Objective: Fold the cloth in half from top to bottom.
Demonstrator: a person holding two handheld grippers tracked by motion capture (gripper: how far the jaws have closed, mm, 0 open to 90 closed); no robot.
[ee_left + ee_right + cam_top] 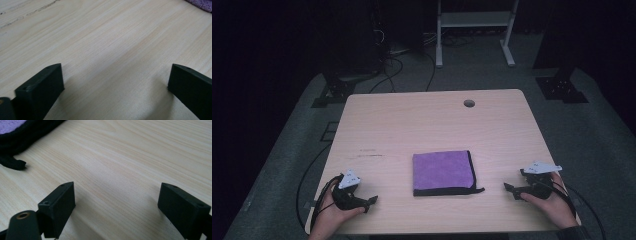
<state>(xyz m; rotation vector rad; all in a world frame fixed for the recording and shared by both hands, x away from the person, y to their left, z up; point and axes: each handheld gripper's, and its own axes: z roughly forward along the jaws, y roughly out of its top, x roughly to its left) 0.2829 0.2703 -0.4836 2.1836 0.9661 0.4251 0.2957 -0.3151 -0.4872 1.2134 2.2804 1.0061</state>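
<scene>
Pale wood-grain surface [432,125] w/ round cable hole [469,103] at far edge, dark room, grey carpet floor [602,145], white metal frame [474,30] far back. Folded purple cloth w/ black trim [442,171] lies near-centre. Left tongs [373,200] & right tongs [507,188] rest at near corners, both spread wide, holding nothing.

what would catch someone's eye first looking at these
The folded purple cloth with black trim stands out, lying flat near the middle of the pale wooden table. On either side rest the left gripper and right gripper, each held in a hand, jaws open and pointing inward at the cloth.
</scene>
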